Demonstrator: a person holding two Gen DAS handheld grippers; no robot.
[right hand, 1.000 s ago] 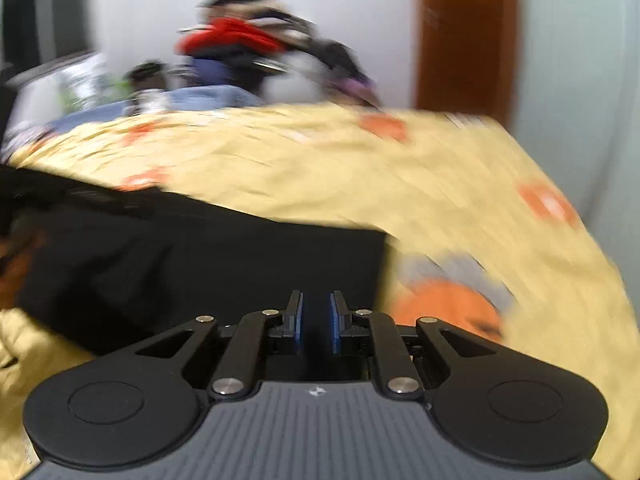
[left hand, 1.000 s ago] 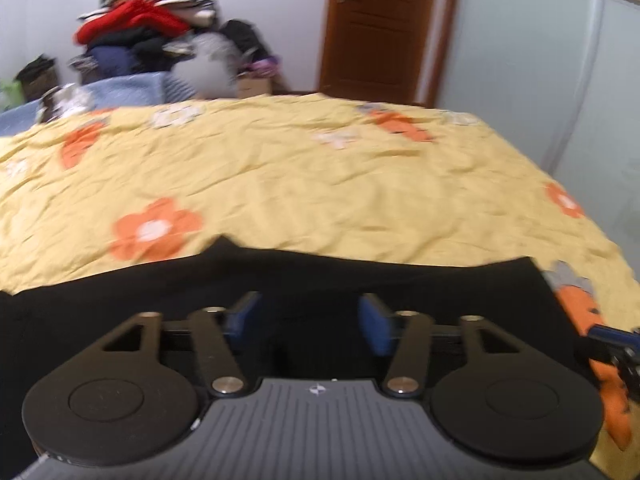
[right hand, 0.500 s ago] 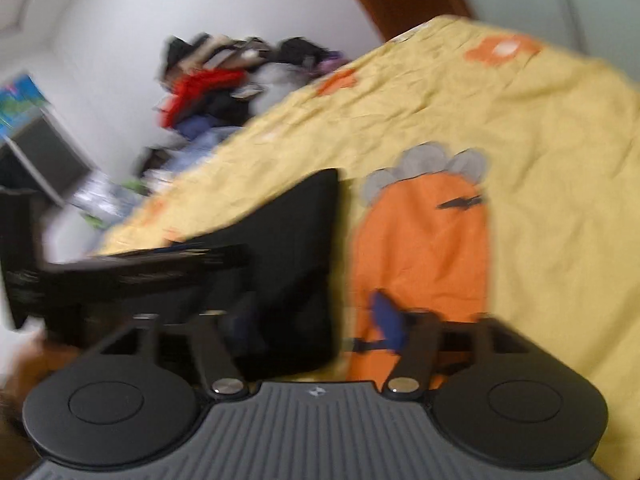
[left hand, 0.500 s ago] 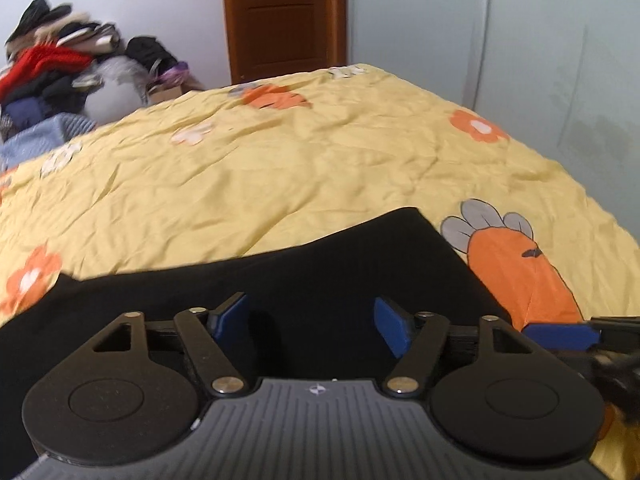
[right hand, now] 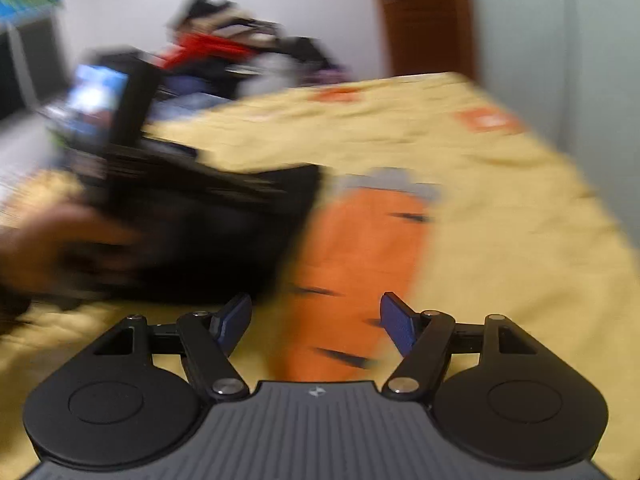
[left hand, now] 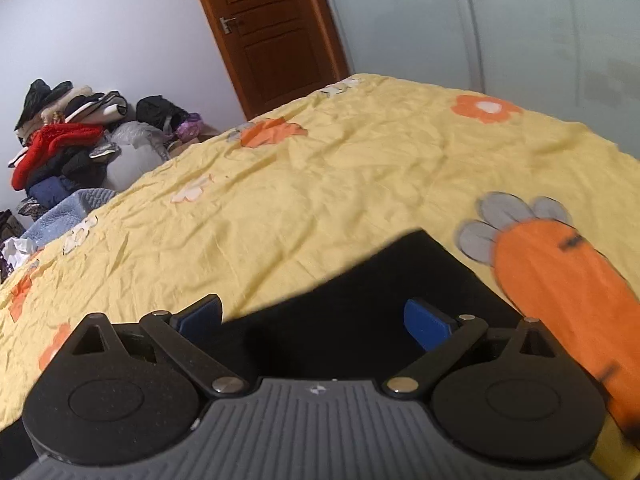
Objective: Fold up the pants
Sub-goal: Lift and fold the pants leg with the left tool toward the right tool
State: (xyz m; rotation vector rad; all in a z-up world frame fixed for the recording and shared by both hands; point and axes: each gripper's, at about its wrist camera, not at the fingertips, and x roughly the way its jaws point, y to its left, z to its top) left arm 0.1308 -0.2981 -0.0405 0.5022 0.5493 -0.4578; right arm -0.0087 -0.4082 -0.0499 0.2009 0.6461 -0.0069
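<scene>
My left hand-held gripper [left hand: 312,316] is opening wide over the black pants [left hand: 360,304], which lie near the bed's [left hand: 320,184] right edge; nothing pinched. Right hand-held gripper [right hand: 316,320] jaws apart, empty, above the carrot print [right hand: 352,248]. Likely between folds; next needs a fresh grab on an edge. Right view blurred, pants cut off.

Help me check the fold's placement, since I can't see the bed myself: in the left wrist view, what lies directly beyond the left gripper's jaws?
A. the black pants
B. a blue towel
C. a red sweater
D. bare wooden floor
A: the black pants lie on the yellow bedsheet right ahead of the left gripper, whose jaws are opening and press on nothing.
</scene>
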